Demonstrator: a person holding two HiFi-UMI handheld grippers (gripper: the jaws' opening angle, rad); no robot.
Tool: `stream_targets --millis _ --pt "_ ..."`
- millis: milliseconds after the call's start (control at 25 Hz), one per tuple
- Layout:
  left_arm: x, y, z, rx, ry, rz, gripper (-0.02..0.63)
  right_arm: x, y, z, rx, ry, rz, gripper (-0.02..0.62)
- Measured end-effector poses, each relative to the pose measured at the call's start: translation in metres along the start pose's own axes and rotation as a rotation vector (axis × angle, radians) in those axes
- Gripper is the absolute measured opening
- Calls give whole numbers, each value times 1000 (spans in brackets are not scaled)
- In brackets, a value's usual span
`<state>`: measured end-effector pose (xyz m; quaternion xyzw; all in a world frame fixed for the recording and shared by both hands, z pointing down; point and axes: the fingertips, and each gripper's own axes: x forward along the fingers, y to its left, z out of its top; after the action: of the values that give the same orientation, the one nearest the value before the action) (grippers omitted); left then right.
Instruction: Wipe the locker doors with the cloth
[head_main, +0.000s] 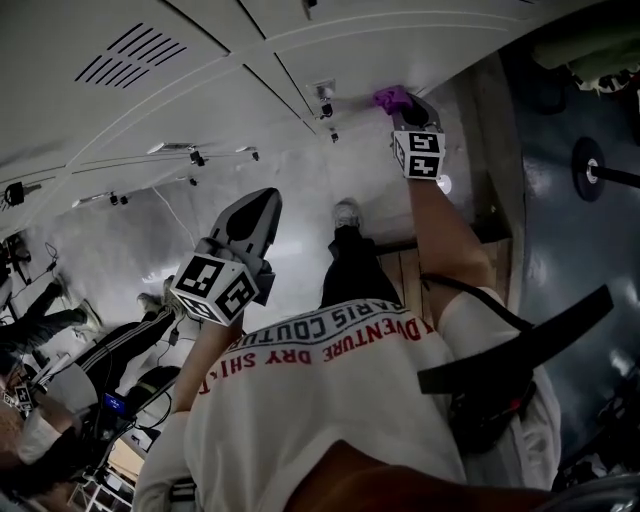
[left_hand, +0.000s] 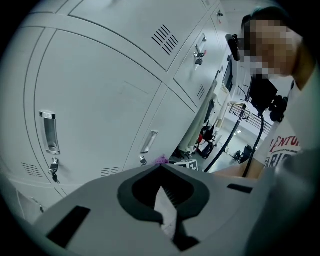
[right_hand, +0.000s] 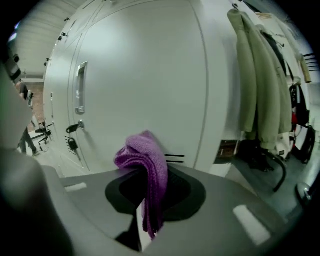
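Meanwhile, the left gripper (head_main: 262, 212) is hanging in the air well apart from the locker doors (head_main: 200, 60). Its jaws are pressing together with nothing between them, as the left gripper view shows. Further right, the right gripper (head_main: 402, 110) is reaching out to the end door of the row, and its jaws are clamping a folded purple cloth (head_main: 392, 97). In the right gripper view the cloth (right_hand: 144, 157) is bunching up above the jaws and drooping back over them, so its long axis is running along the jaws, not across the door. The wad is pointing straight ahead at the door panel (right_hand: 145, 65), low down near the vent slots (right_hand: 174, 159) and close to the panel's right edge. From the head view it seems to be touching the door or sitting just off it. The right gripper is clearly the nearer one, so any wiping is probably falling to it, sweeping back toward the handle (right_hand: 80, 87) at the door's left edge.
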<state>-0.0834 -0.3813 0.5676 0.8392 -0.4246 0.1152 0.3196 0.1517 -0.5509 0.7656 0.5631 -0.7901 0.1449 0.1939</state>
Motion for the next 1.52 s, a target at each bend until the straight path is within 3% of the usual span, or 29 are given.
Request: stream_targets --millis 240,520,720,880,1120,1320,1520 --pt "6 -1 2 5 8 -17 -2 -11 -64 -5 42 28 -124 52" --pt "3 -6 10 25 7 -34 -1 -16 -64 -3 68 39 -133 51" --pt "-16 -26 22 32 -19 -63 -1 -61 -43 22 182 13 -80 51" --pt "-52 -66 34 73 -64 -131 -1 -143 10 86 212 -87 57 51" --pt "-162 -139 27 177 -128 -212 -2 -340 131 168 230 -155 283 51" --pt "-250 -204 -22 189 -108 -319 -1 -498 223 183 213 -192 410 51" --pt "-310 -231 -52 249 -89 -346 -2 -580 281 171 155 -161 476 51"
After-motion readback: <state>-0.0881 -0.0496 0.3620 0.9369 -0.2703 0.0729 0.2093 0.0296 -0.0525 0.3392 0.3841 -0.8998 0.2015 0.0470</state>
